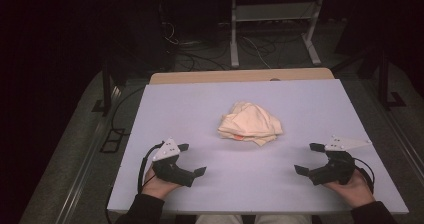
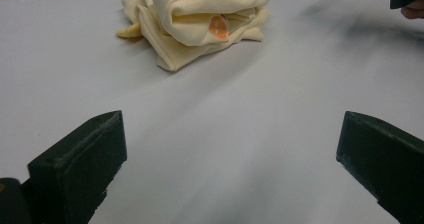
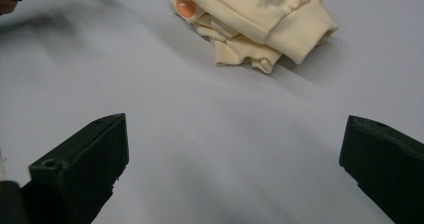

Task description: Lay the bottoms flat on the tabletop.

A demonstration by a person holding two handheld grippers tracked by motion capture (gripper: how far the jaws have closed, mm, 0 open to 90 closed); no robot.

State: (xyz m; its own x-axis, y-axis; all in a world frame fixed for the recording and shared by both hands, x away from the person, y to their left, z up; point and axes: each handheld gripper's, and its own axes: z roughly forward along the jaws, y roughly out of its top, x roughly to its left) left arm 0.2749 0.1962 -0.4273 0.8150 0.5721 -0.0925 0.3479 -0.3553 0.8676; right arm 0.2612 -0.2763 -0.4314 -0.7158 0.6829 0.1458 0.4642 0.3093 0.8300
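Observation:
A crumpled cream-yellow garment point(image 1: 250, 123) with a small orange patch lies bunched in the middle of the white table point(image 1: 200, 104). In the left gripper view the garment point(image 2: 200, 19) sits ahead, its orange spot facing me; in the right gripper view the garment point(image 3: 260, 19) shows a ribbed cuff. My left gripper point(image 1: 191, 159) rests at the near left of the table, jaws wide open and holding nothing, pointing toward the cloth. At the near right my right gripper point(image 1: 308, 158) is likewise open with nothing between its jaws. Both are well short of the garment.
The table's far edge shows a wooden strip point(image 1: 240, 76). Beyond it stand a metal shelf frame point(image 1: 272, 29) and cables on a dark floor. A rail point(image 1: 85, 164) runs along the floor left of the table.

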